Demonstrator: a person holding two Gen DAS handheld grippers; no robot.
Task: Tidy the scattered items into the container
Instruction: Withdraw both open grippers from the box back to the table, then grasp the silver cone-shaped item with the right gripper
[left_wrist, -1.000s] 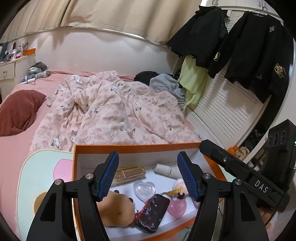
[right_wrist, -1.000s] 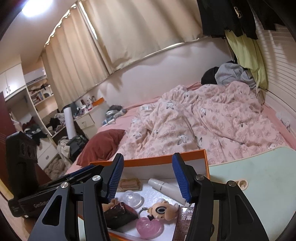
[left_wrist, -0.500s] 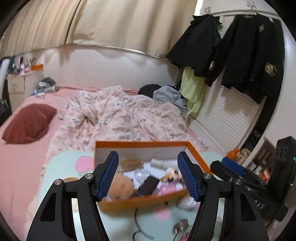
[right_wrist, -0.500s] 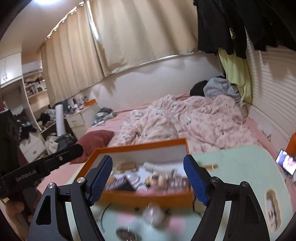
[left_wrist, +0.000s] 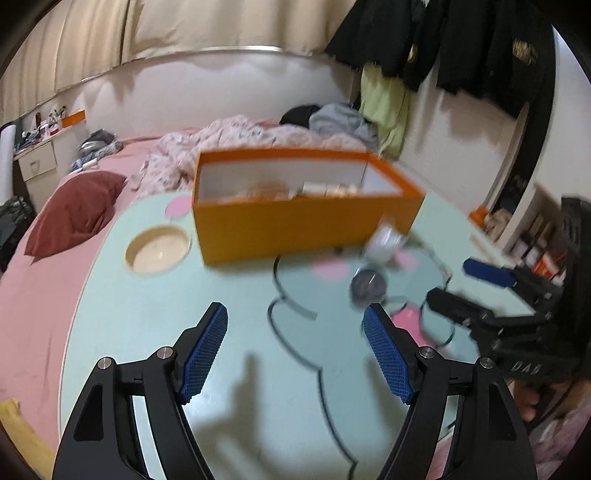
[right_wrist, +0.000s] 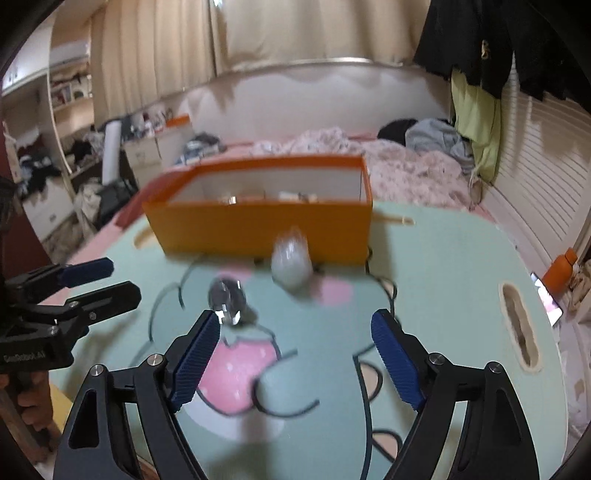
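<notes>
Box (left_wrist: 295, 225) of orange card sits at the far side of the mint table (left_wrist: 147, 314), open-topped and already holding several blurred items. Two things remain outside it on the table, both just in front of its near wall: a pale rounded object (right_wrist: 291, 258), almost touching the wall, and nearer the grippers a dark shiny round piece (right_wrist: 226, 297). Both are smeared by motion, so what they are cannot be told.

Left gripper (left_wrist: 295, 354) hangs above bare table with nothing between its jaws, which are opening. Right gripper (right_wrist: 293, 362) is likewise empty and opening, with the dark piece just beyond its left finger (right_wrist: 194, 363).

The step in hand looks like reaching for the last two strays. To do it well, I would give each gripper one item: the left view puts the dark piece just past its right-hand finger (left_wrist: 388, 354), so either could take it. Centre the jaws over the item before lowering, close only once the fingers straddle it, and keep the two grippers apart, since they stand close here.
</notes>
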